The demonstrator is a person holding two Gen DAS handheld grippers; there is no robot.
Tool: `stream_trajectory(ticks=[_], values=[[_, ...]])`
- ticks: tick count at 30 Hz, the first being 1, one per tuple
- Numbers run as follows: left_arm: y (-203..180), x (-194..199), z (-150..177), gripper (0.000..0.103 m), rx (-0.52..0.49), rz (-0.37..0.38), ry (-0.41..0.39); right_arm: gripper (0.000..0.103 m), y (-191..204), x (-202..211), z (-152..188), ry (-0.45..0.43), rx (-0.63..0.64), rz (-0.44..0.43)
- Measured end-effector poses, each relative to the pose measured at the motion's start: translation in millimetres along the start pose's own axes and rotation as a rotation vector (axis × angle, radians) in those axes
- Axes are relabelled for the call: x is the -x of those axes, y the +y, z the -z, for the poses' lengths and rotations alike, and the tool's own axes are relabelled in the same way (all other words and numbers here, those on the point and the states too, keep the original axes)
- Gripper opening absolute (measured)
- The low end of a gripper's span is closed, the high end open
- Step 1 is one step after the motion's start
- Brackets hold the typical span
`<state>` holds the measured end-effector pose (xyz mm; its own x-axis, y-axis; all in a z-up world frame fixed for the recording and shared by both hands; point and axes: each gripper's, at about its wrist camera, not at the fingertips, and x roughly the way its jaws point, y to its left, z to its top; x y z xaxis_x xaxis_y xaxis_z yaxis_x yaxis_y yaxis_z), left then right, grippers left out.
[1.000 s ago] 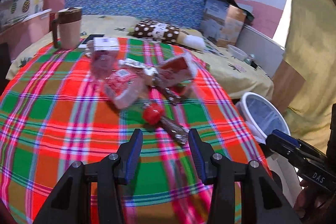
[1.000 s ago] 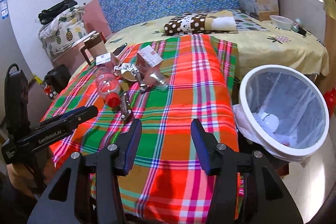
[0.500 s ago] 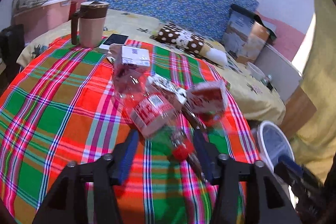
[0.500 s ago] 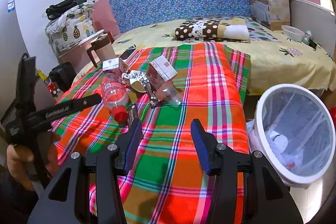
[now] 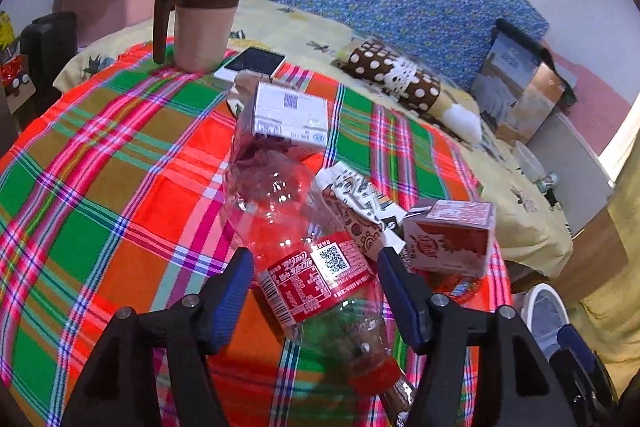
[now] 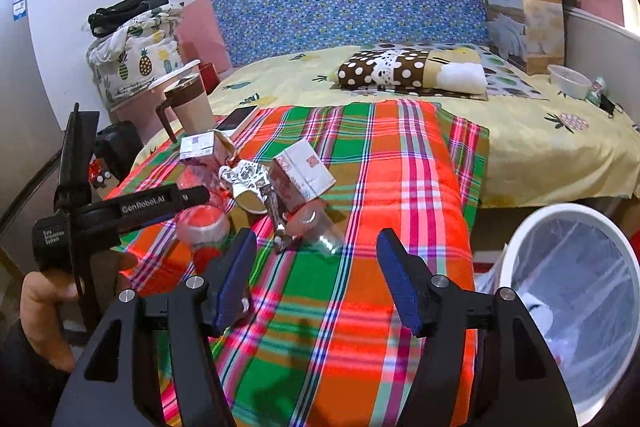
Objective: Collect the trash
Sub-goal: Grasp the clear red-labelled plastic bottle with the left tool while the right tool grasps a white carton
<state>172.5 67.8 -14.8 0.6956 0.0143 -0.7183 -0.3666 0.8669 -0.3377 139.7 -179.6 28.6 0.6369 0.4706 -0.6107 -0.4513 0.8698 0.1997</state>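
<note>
A clear plastic cola bottle [image 5: 272,195] with a red label and red cap lies on the plaid cloth [image 5: 100,195]. My left gripper [image 5: 314,257] straddles its label. The jaws are opening and the pads stand just off the bottle's sides. Beyond it lie a white carton [image 5: 290,115], a patterned wrapper [image 5: 356,199] and a red-brown carton [image 5: 448,239]. My right gripper [image 6: 316,247] hovers over the cloth, its jaws opening with nothing between them. A clear cup [image 6: 326,231] lies just ahead of it. In the right wrist view the left gripper [image 6: 192,197] reaches over the bottle [image 6: 202,223].
A white bin [image 6: 520,239] with a clear liner stands off the bed's right edge. A brown mug [image 5: 204,23] and a phone [image 5: 252,63] sit at the cloth's far end. A dotted pillow [image 6: 384,71] and a paper bag [image 6: 524,15] lie further back.
My left gripper moved forward from short of the bottle's cap to around its label, and its jaws widened. My right gripper drifted forward over the cloth and opened wider.
</note>
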Motion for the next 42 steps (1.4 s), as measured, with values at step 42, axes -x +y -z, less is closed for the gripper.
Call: stream_trajectory(ticks=[42], values=[[59.6, 5.4, -11.1, 0.063, -0.129, -0.020, 0.015, 0.064, 12.6, -83.2, -34.6, 0.165, 0.199, -0.065]])
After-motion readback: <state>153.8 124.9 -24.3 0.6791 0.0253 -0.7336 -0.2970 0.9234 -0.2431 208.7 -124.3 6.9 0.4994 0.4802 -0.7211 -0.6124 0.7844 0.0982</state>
